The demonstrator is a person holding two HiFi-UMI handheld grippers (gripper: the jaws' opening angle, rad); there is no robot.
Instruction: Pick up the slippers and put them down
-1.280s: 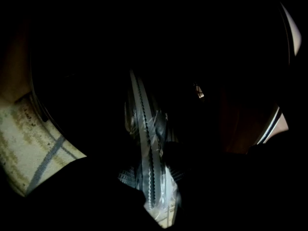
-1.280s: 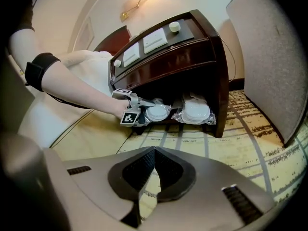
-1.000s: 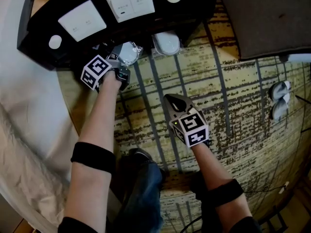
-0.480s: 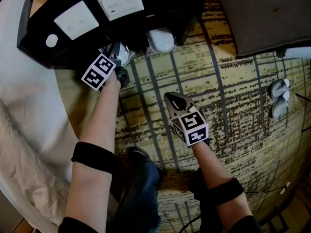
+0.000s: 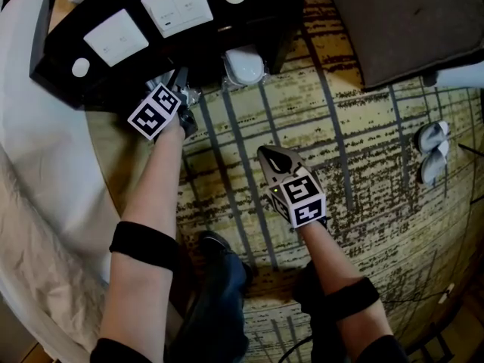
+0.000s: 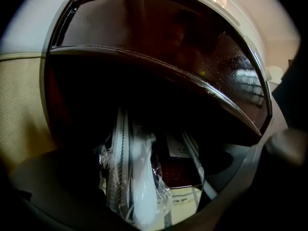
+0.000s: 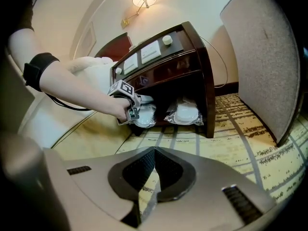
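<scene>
Two pairs of white slippers in clear plastic wrap lie under the dark nightstand (image 5: 128, 59). My left gripper (image 5: 181, 84) reaches under it at the left pack (image 6: 137, 182), which stands on edge between the wide-apart jaws; they have just been opening and neither pad presses on it. From the right gripper view that pack (image 7: 145, 114) is beside the left gripper (image 7: 131, 110), and the other pack (image 7: 185, 113) lies to its right, also seen from above (image 5: 242, 65). My right gripper (image 5: 271, 157) hovers over the carpet, shut and empty, its jaws meeting (image 7: 151, 165).
A bed with white sheets (image 5: 45, 172) borders the left. A grey upholstered piece (image 5: 408, 21) stands at the back right. Another pair of pale slippers (image 5: 432, 146) lies on the patterned carpet (image 5: 363, 150) at far right. The person's legs (image 5: 219, 278) are below.
The left gripper has rolled and edged further under the nightstand, so the left pack is now mostly hidden from above. The right gripper has shifted slightly over the carpet, still shut.
</scene>
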